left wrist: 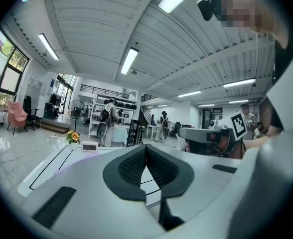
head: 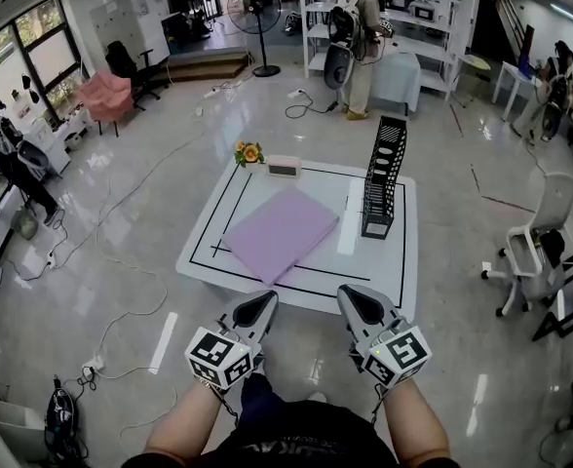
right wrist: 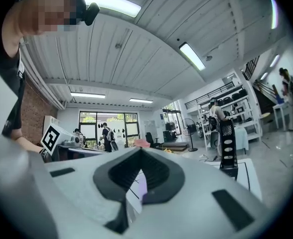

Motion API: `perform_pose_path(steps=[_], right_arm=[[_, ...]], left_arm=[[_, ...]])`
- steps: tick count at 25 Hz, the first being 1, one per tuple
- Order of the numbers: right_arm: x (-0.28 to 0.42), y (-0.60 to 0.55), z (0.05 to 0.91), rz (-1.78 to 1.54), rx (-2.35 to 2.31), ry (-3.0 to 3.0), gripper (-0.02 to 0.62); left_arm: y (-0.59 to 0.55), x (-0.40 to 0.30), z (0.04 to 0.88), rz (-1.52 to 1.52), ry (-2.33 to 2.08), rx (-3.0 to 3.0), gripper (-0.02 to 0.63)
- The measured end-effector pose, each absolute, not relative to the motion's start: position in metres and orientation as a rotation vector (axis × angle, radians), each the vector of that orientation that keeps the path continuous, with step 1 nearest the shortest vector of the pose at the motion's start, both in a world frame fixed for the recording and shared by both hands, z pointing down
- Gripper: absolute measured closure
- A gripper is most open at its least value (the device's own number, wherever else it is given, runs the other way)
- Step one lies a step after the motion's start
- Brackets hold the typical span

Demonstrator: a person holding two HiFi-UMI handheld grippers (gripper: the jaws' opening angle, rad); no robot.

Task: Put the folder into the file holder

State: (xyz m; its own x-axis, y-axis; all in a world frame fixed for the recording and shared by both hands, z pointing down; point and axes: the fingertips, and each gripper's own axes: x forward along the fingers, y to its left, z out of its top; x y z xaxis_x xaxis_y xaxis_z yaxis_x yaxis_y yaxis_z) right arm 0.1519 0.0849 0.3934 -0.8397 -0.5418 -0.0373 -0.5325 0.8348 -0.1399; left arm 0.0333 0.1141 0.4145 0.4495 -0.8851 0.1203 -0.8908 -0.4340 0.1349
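Two grippers wait off the table's [head: 197, 252] near edge: left gripper [head: 255, 308], fingers closed, empty. The purple folder [head: 279, 232] lies flat mid-table. Right gripper [head: 362, 304], likewise closed. The black file holder [head: 384, 178] stands near the right edge. Grasping hasn't begun; next, probably open the fingers and reach for the folder.

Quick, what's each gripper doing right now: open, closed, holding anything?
Left gripper: closed, holding nothing.
Right gripper: closed, holding nothing.

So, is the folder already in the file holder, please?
Out: the folder lies flat on the table, apart from the upright file holder.
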Motion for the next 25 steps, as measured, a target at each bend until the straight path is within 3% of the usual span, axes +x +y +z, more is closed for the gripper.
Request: perform_pose_path(steps=[18, 25], right_arm=[[0.056, -0.020, 0.383, -0.200, -1.041, 2.916, 0.567], [0.018, -0.050, 0.386, -0.234, -1.106, 2.903, 0.472]], left_arm=[[0.000, -0.061, 0.418, 0.015, -1.372, 2.584, 0.601], [-0.041, -0.090, 0.422, 0.054, -1.244, 2.639, 0.472]])
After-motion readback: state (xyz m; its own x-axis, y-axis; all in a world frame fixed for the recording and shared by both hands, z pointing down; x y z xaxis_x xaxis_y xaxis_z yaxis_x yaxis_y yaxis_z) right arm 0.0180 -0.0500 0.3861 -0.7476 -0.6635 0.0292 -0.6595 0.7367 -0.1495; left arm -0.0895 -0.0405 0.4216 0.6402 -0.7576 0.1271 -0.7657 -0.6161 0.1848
